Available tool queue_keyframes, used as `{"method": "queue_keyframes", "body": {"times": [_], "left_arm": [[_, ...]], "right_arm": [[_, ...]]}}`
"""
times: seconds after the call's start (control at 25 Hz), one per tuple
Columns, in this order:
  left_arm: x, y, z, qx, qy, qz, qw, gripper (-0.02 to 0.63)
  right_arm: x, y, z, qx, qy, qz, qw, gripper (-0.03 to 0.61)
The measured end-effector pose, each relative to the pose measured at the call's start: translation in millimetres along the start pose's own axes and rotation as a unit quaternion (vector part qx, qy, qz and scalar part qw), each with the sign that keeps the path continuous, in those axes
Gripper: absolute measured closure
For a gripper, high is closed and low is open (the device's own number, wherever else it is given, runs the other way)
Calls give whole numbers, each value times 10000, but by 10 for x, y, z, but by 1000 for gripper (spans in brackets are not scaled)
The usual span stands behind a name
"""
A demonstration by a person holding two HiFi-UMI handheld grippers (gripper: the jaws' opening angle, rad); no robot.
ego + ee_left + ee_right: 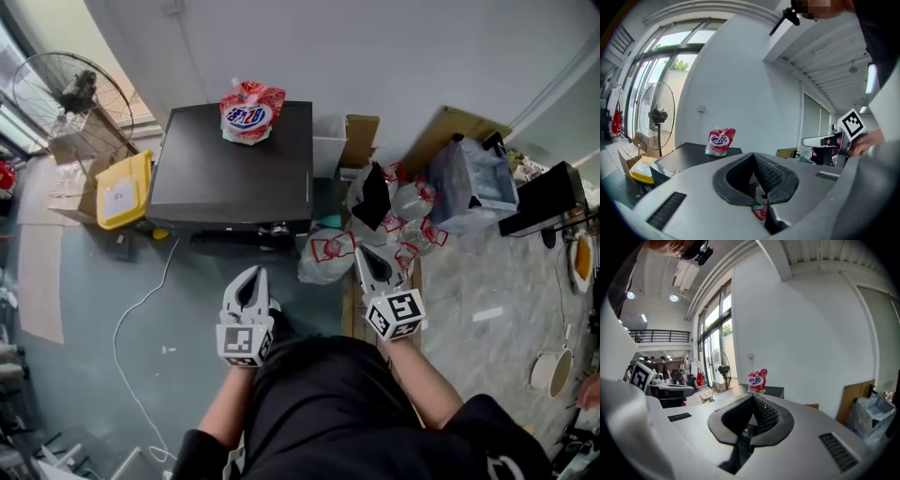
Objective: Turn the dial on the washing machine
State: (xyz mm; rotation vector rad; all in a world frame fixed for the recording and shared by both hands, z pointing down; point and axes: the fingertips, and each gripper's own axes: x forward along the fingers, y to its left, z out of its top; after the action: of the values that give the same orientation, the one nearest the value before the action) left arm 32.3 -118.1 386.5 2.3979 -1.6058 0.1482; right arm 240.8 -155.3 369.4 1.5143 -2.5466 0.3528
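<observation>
Black shirt [328, 403]: mine, closest to the head camera, filling 6 o'clock.
Left gripper [250, 274]: at 7 o'clock from the middle of the head view, tip aimed at 12; my fingers are pressed fully together with nothing held.
Right gripper [367, 255]: at 4 o'clock from the middle, tip aimed at 12; fingers also closed tight, empty.
Washing machine [234, 159]: dark, flat-topped, at 12 o'clock from my left tip and 10 o'clock from my right; bare floor lies between, and neither gripper touches it.
Dial: on the machine's near front edge, too small for me to make out.
Detergent bag [250, 112]: red and white, standing on the machine's top at its far edge.
Fan [75, 94]: at 10 o'clock from the machine.
Yellow lid [122, 190]: just beside the machine at 9 o'clock.
Plastic bags [375, 225]: heaped at 3 o'clock from the machine, right ahead of my right tip.
White cable [141, 309]: trails over the floor toward 7 o'clock.
</observation>
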Motion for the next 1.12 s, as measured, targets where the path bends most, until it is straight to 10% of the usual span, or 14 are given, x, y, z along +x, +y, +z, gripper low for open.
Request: {"method": "queue_keyframes", "body": {"times": [1.12], "left_arm": [[-536,-328,119,73,-464,266,9985,611]], "right_arm": [[-571,-88,-73,-113,-222,-56,9997,578]]}}
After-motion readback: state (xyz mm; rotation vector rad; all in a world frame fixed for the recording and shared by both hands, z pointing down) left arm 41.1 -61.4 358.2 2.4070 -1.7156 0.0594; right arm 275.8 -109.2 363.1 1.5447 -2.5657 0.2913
